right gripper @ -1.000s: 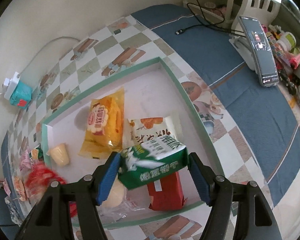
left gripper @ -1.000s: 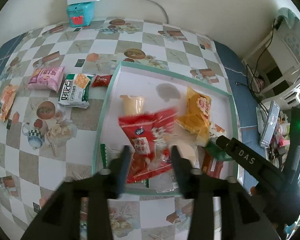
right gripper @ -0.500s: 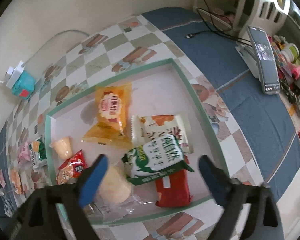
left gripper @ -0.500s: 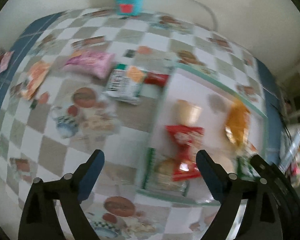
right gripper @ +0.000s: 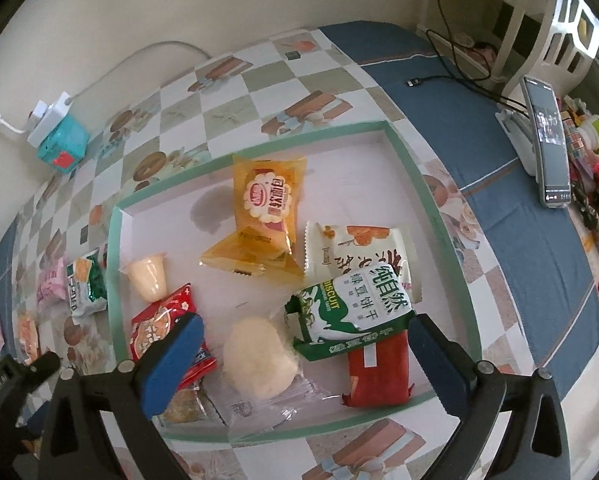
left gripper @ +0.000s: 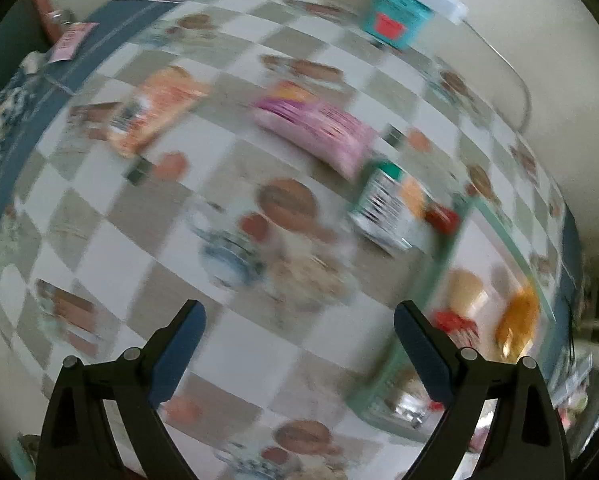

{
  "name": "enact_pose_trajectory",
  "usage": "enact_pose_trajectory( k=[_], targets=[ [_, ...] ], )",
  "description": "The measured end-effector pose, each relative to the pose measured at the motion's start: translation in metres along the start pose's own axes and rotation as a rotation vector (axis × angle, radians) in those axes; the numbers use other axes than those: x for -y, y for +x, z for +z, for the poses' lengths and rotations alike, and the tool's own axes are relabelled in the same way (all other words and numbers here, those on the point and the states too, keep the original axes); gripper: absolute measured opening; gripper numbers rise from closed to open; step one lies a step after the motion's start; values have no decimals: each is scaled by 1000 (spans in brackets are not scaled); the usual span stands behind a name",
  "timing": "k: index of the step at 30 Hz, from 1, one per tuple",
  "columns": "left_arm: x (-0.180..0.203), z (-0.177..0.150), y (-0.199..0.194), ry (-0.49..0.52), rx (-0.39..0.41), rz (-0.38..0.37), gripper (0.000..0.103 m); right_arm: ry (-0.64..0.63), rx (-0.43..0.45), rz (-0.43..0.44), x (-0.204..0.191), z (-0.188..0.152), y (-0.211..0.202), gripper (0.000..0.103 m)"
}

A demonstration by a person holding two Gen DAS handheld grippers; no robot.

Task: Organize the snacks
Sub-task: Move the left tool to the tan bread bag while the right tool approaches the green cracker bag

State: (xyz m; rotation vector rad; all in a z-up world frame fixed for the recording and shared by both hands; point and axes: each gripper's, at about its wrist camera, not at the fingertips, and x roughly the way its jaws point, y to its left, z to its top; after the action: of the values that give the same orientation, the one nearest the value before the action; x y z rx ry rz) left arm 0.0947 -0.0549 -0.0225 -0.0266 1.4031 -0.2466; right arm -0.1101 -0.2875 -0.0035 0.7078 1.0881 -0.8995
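Now, with both grippers' fingers released and empty, leave your right gripper (right gripper: 305, 354) above the tray (right gripper: 451, 240) and bring your left gripper (left gripper: 299, 346) squarely over the pink packet (left gripper: 319, 130) on the table (left gripper: 111, 248) before pinching.

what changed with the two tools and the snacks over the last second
The right tool let go of the green biscuit pack, which now lies in the tray on the red pack; its jaws have just been opening. The left tool released the red snack bag into the tray, opened, and swung over the checkered table. The other snacks stayed put.
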Motion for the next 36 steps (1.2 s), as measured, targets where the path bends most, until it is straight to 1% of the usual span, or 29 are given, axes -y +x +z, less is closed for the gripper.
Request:
enact_pose_trajectory(
  k=[6,11,16,21,26,29,36],
  targets=[
    [-48,23,-10,-87,72,89,95,-31,11,-8,-17,-3,-6,103],
    [-77,40,-17,-99,118,173,95,-80,7,17,-49,-11,-9,103],
    [-101,51,-23,-91,140,222,95,-121,1,49,-83,-22,-10,103],
    [-124,59,-27,-107,144,238,95,-157,-8,73,-114,-34,-11,103],
    [-142,65,-28,-140,146,245,95,-210,-20,77,-143,-48,-8,103],
    [-155,67,-29,-174,150,254,95,-232,-27,83,-157,-55,-7,103],
    [-179,71,-30,-215,145,259,95,-277,-45,86,-182,-66,-1,103]
  ],
)
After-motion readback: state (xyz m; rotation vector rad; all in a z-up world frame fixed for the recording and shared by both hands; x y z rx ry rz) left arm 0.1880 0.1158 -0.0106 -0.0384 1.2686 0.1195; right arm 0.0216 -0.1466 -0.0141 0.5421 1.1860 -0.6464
